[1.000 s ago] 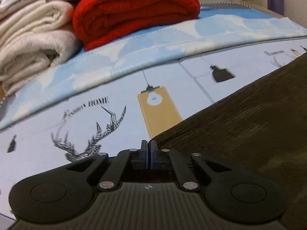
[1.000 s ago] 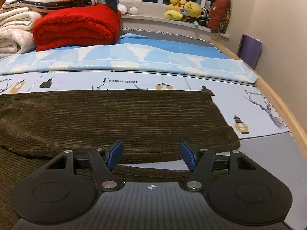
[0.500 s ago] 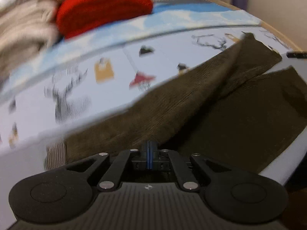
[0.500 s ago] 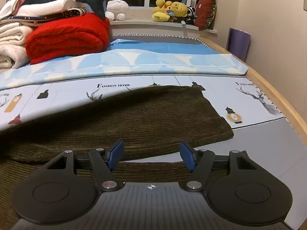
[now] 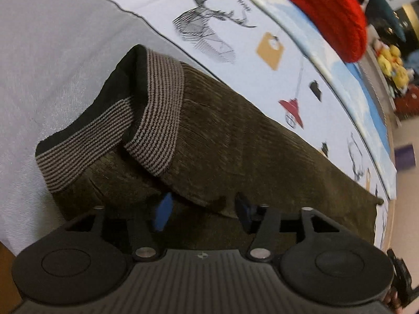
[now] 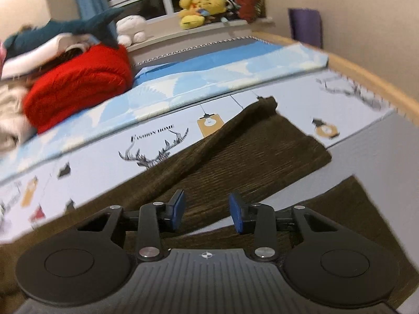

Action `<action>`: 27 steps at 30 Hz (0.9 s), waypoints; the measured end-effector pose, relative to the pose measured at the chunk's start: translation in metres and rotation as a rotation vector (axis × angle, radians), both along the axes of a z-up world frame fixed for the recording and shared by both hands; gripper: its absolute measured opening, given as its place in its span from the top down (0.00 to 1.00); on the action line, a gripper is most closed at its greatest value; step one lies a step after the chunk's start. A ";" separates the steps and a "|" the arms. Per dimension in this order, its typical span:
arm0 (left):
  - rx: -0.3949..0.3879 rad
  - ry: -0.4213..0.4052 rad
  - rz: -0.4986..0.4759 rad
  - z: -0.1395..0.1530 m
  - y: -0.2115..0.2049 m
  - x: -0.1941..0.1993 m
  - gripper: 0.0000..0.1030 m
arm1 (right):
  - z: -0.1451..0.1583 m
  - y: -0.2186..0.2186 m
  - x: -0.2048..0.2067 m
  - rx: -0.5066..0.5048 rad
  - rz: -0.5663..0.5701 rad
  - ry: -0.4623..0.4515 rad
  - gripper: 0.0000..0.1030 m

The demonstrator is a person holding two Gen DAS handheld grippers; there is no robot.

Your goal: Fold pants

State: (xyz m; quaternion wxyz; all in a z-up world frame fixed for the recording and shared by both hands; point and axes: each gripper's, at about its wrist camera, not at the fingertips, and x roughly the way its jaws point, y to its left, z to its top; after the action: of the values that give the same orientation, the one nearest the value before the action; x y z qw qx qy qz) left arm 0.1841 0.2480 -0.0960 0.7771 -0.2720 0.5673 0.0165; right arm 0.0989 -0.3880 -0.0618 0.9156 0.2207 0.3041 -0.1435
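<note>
Dark olive corduroy pants lie on the bed, one half folded over the other. The striped waistband shows at the left in the left wrist view. My left gripper is open, its blue pads either side of the folded fabric edge, holding nothing. In the right wrist view the pants stretch towards the leg ends, with the upper leg lying askew over the lower one. My right gripper is open just above the cloth and empty.
The bed sheet has deer and lamp prints. A red folded blanket and pale blankets sit at the back left. Plush toys line the windowsill. A wooden bed rail runs along the right.
My left gripper has opened and let go of the pants after carrying the fabric over. The right gripper has tilted and stayed open.
</note>
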 end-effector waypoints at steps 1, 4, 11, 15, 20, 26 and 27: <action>0.002 0.004 0.011 -0.002 -0.001 0.002 0.41 | -0.002 -0.003 0.004 0.040 -0.003 -0.006 0.58; -0.003 0.001 0.041 -0.002 0.003 0.012 0.41 | -0.012 -0.011 0.017 0.148 -0.025 -0.016 0.54; 0.150 -0.033 0.073 0.006 0.004 0.018 0.89 | -0.037 -0.027 0.062 0.261 -0.076 -0.013 0.54; 0.215 -0.148 0.133 0.028 0.004 0.015 0.93 | -0.061 -0.041 0.091 0.322 -0.139 -0.011 0.53; 0.271 -0.154 0.140 0.030 -0.006 0.023 0.91 | -0.087 -0.056 0.126 0.352 -0.217 -0.008 0.50; 0.174 -0.071 0.203 0.012 0.009 0.030 0.85 | -0.113 -0.074 0.146 0.393 -0.294 -0.014 0.50; 0.159 -0.060 0.210 0.009 0.010 0.031 0.79 | -0.113 -0.077 0.149 0.392 -0.291 -0.026 0.50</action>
State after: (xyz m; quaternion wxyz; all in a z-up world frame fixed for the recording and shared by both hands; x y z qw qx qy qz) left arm 0.2149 0.2579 -0.0873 0.8069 -0.2679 0.5089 0.1343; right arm 0.2474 -0.4646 -0.1746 0.8288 0.4375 0.2791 -0.2094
